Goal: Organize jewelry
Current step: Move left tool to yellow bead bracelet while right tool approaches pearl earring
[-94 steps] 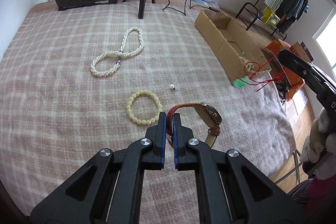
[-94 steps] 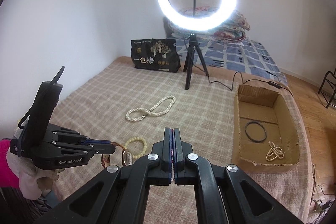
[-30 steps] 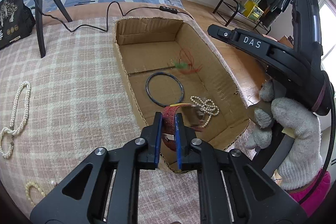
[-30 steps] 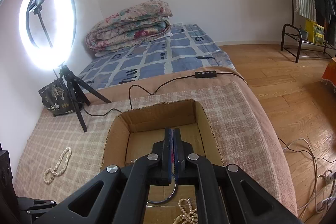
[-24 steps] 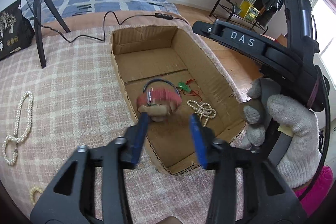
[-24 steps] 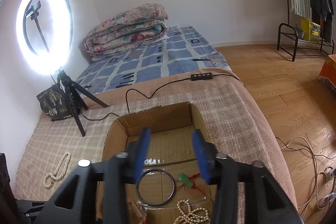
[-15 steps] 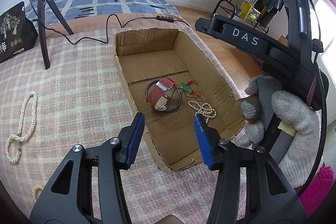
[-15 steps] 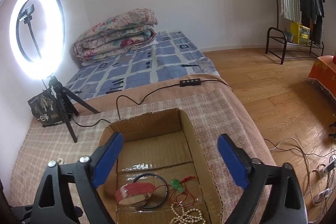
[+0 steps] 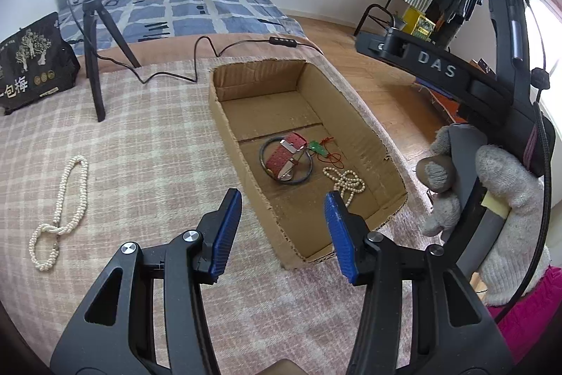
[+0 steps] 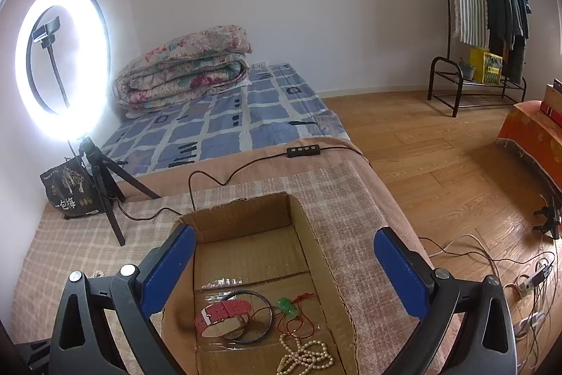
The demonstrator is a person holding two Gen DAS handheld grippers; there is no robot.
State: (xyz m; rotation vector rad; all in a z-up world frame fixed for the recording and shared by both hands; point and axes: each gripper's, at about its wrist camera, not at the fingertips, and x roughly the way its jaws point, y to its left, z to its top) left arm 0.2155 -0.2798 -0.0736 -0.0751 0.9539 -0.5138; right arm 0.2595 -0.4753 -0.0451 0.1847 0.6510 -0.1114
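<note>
A cardboard box (image 9: 354, 115) (image 10: 309, 234) sits on the checked blanket. Inside lie a red-strap watch (image 9: 281, 155) (image 10: 221, 317) on a dark ring bangle (image 9: 305, 173) (image 10: 267, 308), a green pendant on red cord (image 9: 319, 149) (image 10: 288, 307) and a small pearl strand (image 9: 346, 183) (image 10: 305, 355). My left gripper (image 9: 282, 231) is open and empty, above the box's near-left edge. My right gripper (image 10: 284, 264) is open and empty over the box; its body (image 9: 435, 67) shows at the right of the left wrist view. A long pearl necklace (image 9: 61, 209) lies on the blanket to the left.
A ring light on a tripod (image 9: 93, 34) (image 10: 61, 58) stands at the back with its cable (image 9: 196, 58) running across the blanket. A black snack bag (image 9: 30, 72) (image 10: 70, 192) stands beside it. A folded quilt (image 10: 182, 69) lies behind. A clothes rack (image 10: 491, 23) stands over the wood floor.
My left gripper opened and dropped the watch into the box, then pulled back. My right gripper opened and let the green pendant fall into the box, then opened wider.
</note>
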